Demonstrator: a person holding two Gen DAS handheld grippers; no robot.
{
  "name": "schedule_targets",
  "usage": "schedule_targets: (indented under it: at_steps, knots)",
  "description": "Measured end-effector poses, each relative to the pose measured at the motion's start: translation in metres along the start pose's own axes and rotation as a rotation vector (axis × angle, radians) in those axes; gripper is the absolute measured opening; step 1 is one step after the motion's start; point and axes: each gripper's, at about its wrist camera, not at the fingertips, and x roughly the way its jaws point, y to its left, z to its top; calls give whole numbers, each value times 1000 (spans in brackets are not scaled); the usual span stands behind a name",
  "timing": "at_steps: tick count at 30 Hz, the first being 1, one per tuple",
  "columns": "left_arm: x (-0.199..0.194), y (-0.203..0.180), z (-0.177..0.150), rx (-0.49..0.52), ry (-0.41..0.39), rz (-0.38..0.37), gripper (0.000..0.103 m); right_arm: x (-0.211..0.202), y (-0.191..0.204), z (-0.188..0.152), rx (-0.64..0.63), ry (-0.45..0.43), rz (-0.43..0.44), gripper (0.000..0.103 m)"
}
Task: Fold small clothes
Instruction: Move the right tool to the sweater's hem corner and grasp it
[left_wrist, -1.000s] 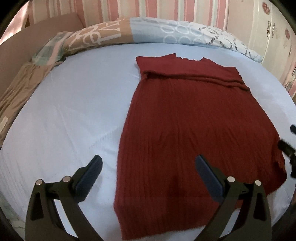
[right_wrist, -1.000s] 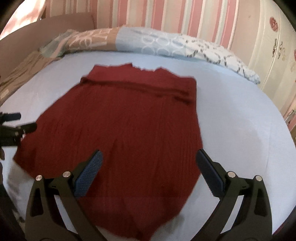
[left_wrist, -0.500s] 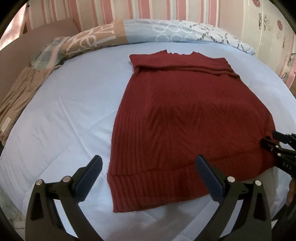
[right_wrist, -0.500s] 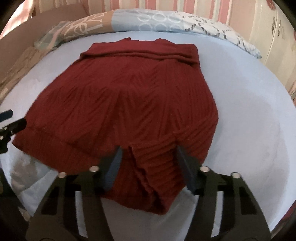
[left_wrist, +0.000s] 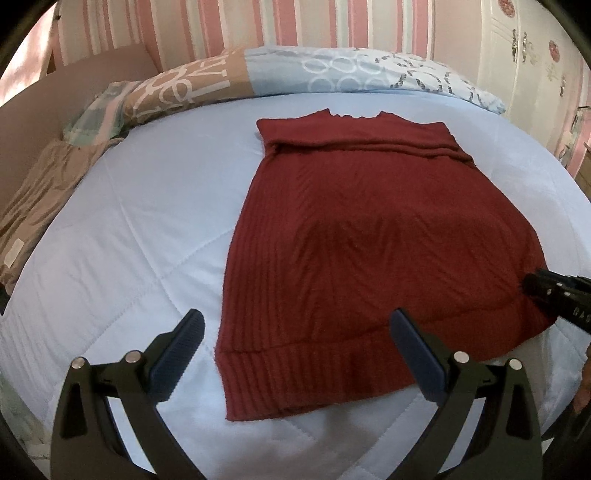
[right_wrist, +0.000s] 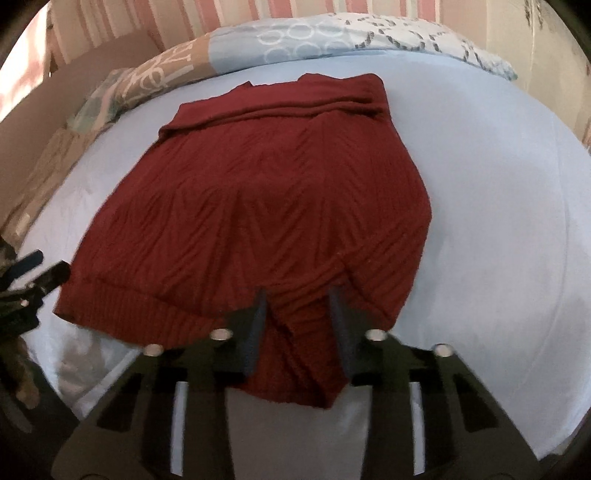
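A dark red ribbed knit garment (left_wrist: 354, 240) lies flat on the pale blue bed (left_wrist: 140, 229), neck end away from me, sleeves folded in across the top. My left gripper (left_wrist: 295, 339) is open, hovering over the near left hem corner, holding nothing. My right gripper (right_wrist: 297, 310) has its jaws closed in on the bunched near right hem of the garment (right_wrist: 280, 206). It also shows at the right edge of the left wrist view (left_wrist: 546, 291). The left gripper shows at the left edge of the right wrist view (right_wrist: 33, 280).
Patterned pillows (left_wrist: 295, 70) line the far edge of the bed. A tan blanket (left_wrist: 33, 199) lies at the far left. A striped pink wall and a white wardrobe (left_wrist: 532, 48) stand behind. The bed's near edge is just below both grippers.
My right gripper has closed from wide open onto the garment's right hem, bunching it. My left gripper stayed open and pulled back, bringing the left hem into view.
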Motion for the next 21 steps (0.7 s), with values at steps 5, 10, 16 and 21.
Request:
schedule_targets:
  at_steps: [5, 10, 16, 21]
  knots:
    - [-2, -3, 1, 1, -11, -4, 101, -29, -18, -2, 78, -105, -89, 3]
    - [-3, -2, 2, 3, -18, 0, 101, -39, -47, -17, 165, -87, -206, 3]
    - [-2, 3, 3, -16, -16, 5, 101, -27, -73, -45, 257, 14, -287, 6]
    - [-3, 9, 1, -21, -19, 18, 101, -49, -69, -50, 221, -74, -369, 64]
